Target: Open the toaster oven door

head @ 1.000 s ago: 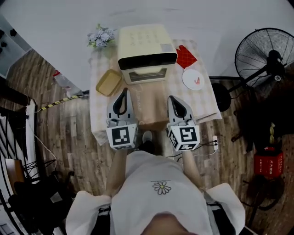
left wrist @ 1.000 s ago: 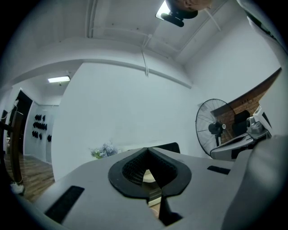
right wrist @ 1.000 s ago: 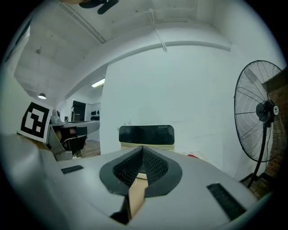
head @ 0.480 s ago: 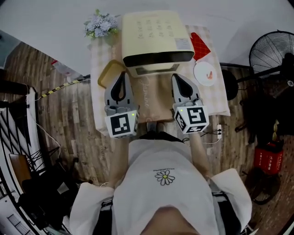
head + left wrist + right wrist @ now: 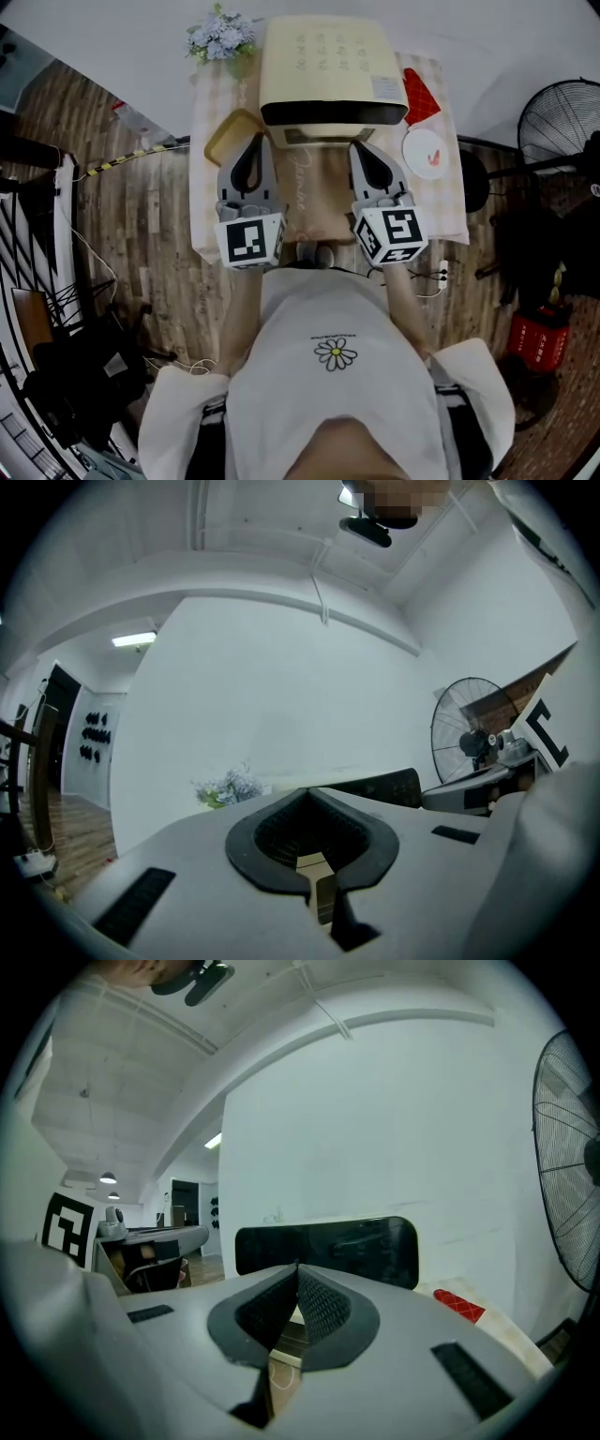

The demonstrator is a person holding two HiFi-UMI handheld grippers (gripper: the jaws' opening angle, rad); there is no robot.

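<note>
Head view: toaster oven (image 5: 333, 56) upper centre on the surface (image 5: 448, 202), dark door (image 5: 333, 113) running left-right, facing the tools. Just below it, left tool (image 5: 254, 142) and right tool (image 5: 362, 150), both closed on nothing. Left gripper view: door (image 5: 375, 787) right of centre. Right gripper view: door (image 5: 328, 1249) dead ahead; right tool judged better placed.

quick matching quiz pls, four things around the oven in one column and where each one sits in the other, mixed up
Places are given from the oven, as the head view shows it.

Things
1. flowers
2. plate
3. tray
4. red cloth

Places
a. right of the oven's front, nearest the person on that side
b. right of the oven, just beyond the plate
c. far left corner of the table
d. left of the oven's front

Pairs: 1-c, 2-a, 3-d, 4-b
</note>
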